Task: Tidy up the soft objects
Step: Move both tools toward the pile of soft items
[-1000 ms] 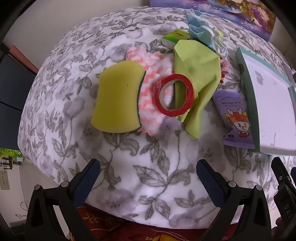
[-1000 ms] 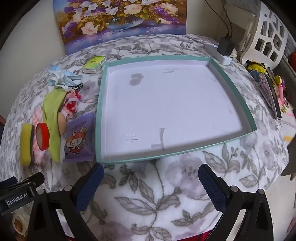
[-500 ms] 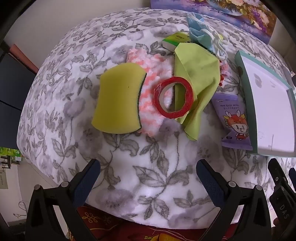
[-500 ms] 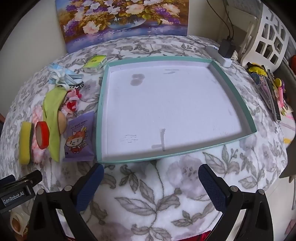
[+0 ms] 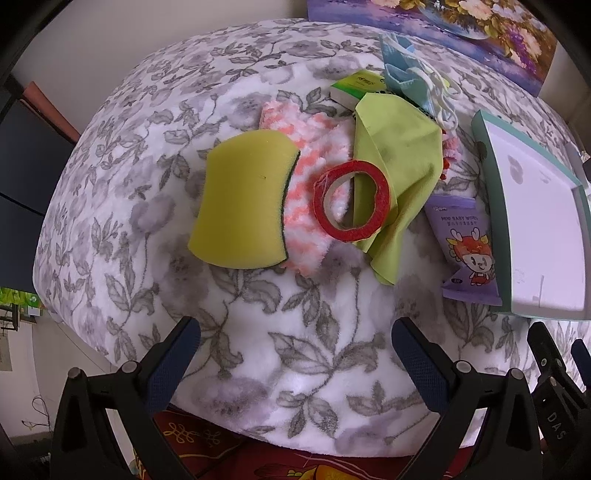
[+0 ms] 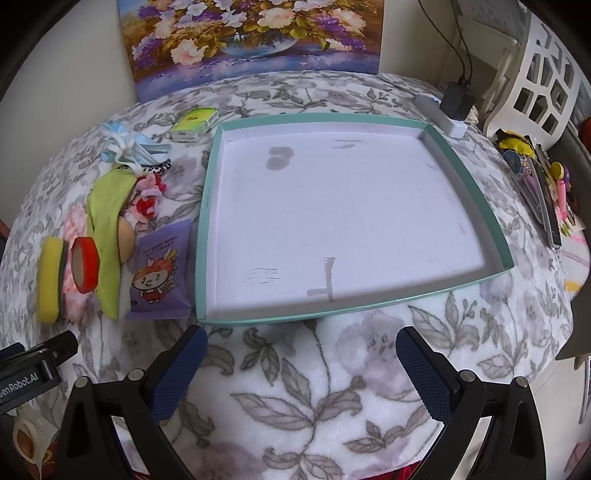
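A yellow sponge [image 5: 243, 201] lies on a pink-and-white fuzzy cloth [image 5: 314, 184]. A red tape ring [image 5: 351, 200] rests on that cloth and on a green cloth [image 5: 399, 147]. A purple wipes pack [image 5: 465, 247] lies beside the teal tray [image 5: 491, 192]. My left gripper [image 5: 295, 354] is open and empty, well short of the sponge. My right gripper [image 6: 295, 363] is open and empty, in front of the empty tray [image 6: 207, 229]. The sponge [image 6: 48, 280], tape ring [image 6: 86, 264] and green cloth [image 6: 107, 221] show at the left of the right wrist view.
A blue face mask [image 5: 406, 70] and a small green packet [image 5: 356, 86] lie behind the pile. A flower painting [image 6: 251, 33] leans on the wall. A white power strip [image 6: 443, 114] and pens and small items [image 6: 543, 192] lie to the right of the tray.
Both grippers have drawn back slightly, so more of the table and painting shows. Nothing on the table has moved.
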Motion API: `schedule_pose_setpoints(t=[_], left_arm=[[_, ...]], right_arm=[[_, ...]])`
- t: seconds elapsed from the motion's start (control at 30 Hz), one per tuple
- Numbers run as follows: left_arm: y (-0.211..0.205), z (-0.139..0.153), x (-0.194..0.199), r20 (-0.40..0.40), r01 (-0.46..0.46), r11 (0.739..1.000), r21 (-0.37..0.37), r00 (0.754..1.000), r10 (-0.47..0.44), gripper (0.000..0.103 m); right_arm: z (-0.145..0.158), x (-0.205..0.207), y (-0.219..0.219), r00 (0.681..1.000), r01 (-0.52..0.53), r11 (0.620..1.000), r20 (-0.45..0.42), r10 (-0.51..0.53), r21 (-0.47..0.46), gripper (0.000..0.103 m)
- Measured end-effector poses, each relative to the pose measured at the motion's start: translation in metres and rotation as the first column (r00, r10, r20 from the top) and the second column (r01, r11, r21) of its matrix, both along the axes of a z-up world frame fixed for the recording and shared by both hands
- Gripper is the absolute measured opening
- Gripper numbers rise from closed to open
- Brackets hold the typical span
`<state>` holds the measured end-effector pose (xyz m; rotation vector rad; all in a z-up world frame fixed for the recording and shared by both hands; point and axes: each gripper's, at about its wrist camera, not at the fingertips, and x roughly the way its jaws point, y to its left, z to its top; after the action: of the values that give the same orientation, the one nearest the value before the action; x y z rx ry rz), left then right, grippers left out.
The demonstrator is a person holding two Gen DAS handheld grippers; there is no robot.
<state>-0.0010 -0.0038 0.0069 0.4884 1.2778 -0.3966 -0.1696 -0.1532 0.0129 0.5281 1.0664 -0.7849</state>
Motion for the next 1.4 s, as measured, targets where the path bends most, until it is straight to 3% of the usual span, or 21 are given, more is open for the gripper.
schedule_pose_setpoints(t=[0.83, 1.4], left_arm=[[-0.0005, -0.0001, -0.0023, 0.007, -0.013, 1.000, -0.009, 1.000, 0.013, 0.103], [0.0032, 0.0068, 0.0006, 0.030, -0.042, 0.997, -0.057, 0.999, 0.044, 0.103]], right_arm=[[-0.0048, 0.0030, 0.0016, 1.000, -0.010, 1.000, -0.011, 0.010, -0.002, 0.103], [-0.0052, 0.0044, -0.0005, 1.000, -0.012, 1.000, -0.013, 0.012, -0.002, 0.103]])
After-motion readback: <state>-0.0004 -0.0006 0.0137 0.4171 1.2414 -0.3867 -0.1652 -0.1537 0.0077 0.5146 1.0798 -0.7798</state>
